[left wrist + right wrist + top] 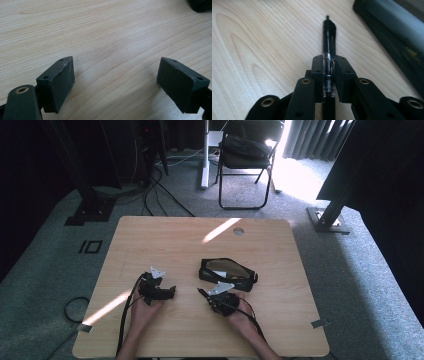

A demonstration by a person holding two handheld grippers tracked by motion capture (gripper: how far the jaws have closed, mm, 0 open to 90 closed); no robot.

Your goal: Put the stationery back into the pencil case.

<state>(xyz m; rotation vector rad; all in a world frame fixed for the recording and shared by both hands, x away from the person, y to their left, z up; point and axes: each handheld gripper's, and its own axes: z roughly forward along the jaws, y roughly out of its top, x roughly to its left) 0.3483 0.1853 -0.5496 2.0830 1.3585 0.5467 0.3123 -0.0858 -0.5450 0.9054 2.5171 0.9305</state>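
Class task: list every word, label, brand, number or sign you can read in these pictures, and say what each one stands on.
None can be read.
Pen: a patterned band near the right gripper jaws, too blurred to read.
Black pouch: no print visible.

Light wooden table (165, 235), rounded corners, a round cable hole (238, 231) near its far edge, two slanting streaks of sunlight across the top. Grey carpet (45, 270) underneath. Beyond the table, a black folding chair (247, 162) with a dark bag on its seat, beside a white post (205, 155). Black cables (160, 190) trail over the floor; dark frame legs stand left and right. Curtain (315, 137) at far right, bright light below it.
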